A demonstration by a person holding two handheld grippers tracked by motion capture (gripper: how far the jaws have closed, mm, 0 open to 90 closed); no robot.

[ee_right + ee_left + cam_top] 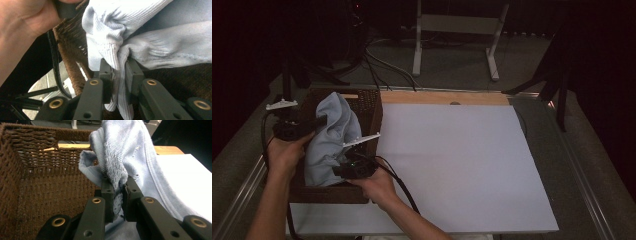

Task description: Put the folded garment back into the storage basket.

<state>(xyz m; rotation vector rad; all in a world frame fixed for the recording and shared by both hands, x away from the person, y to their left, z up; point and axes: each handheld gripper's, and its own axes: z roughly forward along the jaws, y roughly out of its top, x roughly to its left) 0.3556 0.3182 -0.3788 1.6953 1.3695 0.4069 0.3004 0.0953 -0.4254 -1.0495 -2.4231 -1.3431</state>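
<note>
A pale blue towel (pixel 331 132) hangs bunched over a brown wicker basket (pixel 372 107) at the table's left. My left gripper (pixel 319 122) is shut on the towel's upper fold; in the left gripper view the left gripper (pixel 117 182) has terry cloth (pixel 117 150) pinched between its black jaws. My right gripper (pixel 343 169) is shut on the towel's lower edge near the basket's front. Up close, the right gripper (pixel 117 65) clamps a ribbed fold of the towel (pixel 160 50). The basket's inside (pixel 45 192) looks bare on the left.
A white sheet (pixel 452 160) covers the tabletop to the right of the basket, with a wooden strip (pixel 442 97) along its far edge. Beyond the table stand a white frame (pixel 457 30), cables (pixel 382 65) and dark stands. The other hand (pixel 22 22) shows in the right gripper view.
</note>
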